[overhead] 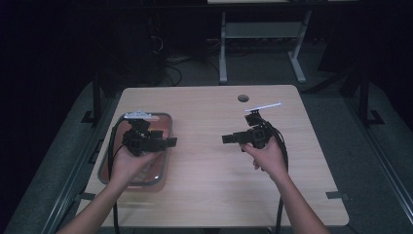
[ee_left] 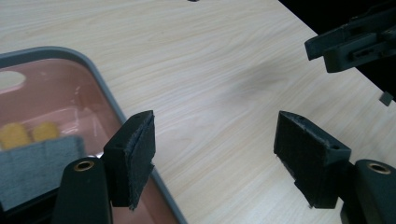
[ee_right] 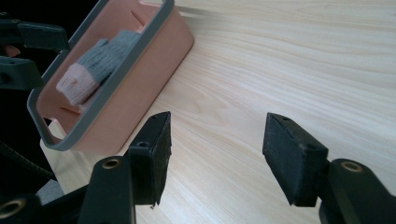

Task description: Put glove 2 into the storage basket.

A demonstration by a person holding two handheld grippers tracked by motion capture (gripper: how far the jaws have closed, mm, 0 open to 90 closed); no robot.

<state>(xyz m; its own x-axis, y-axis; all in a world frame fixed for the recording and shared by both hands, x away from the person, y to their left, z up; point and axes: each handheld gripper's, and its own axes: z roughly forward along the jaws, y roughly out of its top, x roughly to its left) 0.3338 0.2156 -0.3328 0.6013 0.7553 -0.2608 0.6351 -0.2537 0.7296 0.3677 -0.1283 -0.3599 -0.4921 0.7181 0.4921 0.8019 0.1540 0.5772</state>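
**Q:** What surrounds us?

**A:** Dark room all around; we see a pale wood-grain table (overhead: 209,161) lit in the middle, with a metal desk frame (overhead: 263,44) on the floor beyond it. A small round hole (overhead: 243,98) sits near the table's far edge.

**Q:** What lies on the table?

**A:** At our left, a pink bin with a grey rim (overhead: 104,163). In the right gripper view it holds a grey glove with a pale cuff (ee_right: 91,70). The left gripper view shows grey fabric and two yellow items, too blurred for us to identify.

**Q:** Where are our grippers?

**A:** We hold the left gripper (overhead: 168,142) over the bin's right edge, pointing right. Its jaws stand wide apart with nothing between them. The right gripper (overhead: 229,139) is above bare table right of centre, pointing left toward the bin. Its jaws are also spread wide and hold nothing. The two grippers face each other, well apart.
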